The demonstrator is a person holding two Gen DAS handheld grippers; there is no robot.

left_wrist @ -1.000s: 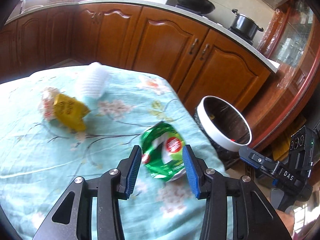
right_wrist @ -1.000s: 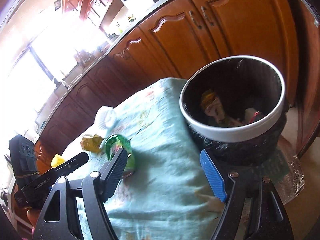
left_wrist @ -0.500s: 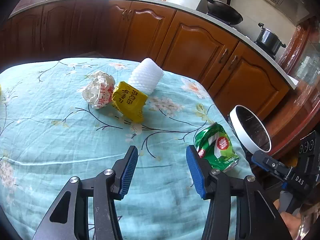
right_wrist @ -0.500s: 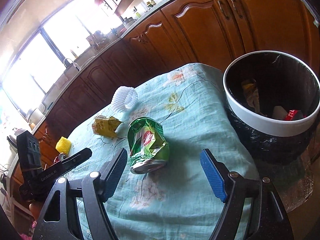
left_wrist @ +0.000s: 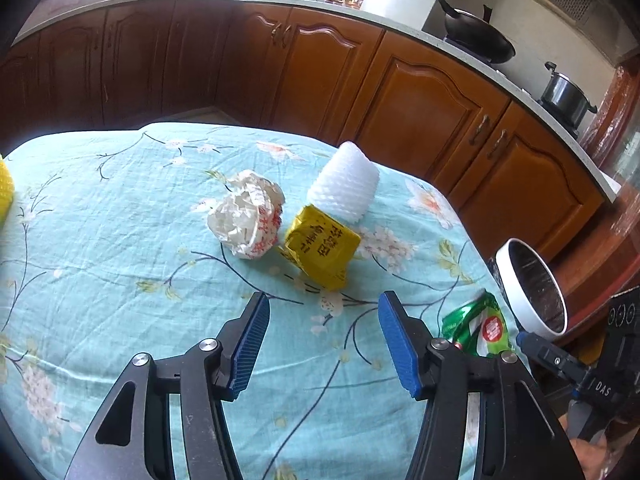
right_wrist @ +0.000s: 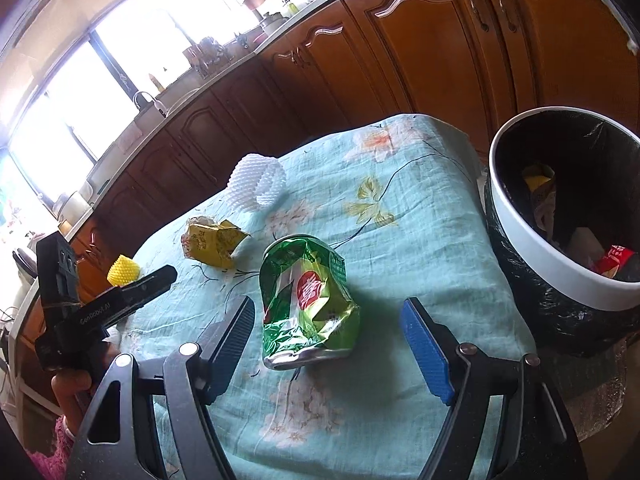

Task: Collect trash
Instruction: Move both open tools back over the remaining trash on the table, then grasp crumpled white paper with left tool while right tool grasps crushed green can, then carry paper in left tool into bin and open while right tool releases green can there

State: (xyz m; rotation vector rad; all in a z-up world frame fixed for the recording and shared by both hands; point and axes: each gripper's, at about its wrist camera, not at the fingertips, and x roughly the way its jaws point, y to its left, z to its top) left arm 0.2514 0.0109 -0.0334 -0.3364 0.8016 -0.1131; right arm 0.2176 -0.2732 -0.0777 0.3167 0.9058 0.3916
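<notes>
A crushed green can (right_wrist: pixel 306 300) lies on the floral tablecloth, just ahead of my right gripper (right_wrist: pixel 328 344), whose jaws stand wide open around nothing. The same can (left_wrist: pixel 478 328) shows right of my left gripper (left_wrist: pixel 322 340), whose jaws are opening with only cloth between them. Ahead of the left gripper lie a yellow crumpled carton (left_wrist: pixel 324 246), a white crumpled paper ball (left_wrist: pixel 248 220) and a white foam net sleeve (left_wrist: pixel 346 188). The white-rimmed bin (right_wrist: pixel 560 280) with a black liner stands off the table's right edge with some trash inside.
A yellow foam net (right_wrist: pixel 123 270) lies at the table's far left. Wooden cabinets (left_wrist: pixel 420 96) and a countertop with a wok (left_wrist: pixel 476 36) and a pot (left_wrist: pixel 566 94) run behind. A hand (right_wrist: pixel 76 388) holds the left gripper's handle.
The left gripper swung left away from the green can, which it left lying on the cloth, and its jaws widened. The right gripper moved left from the bin until the can lay before it.
</notes>
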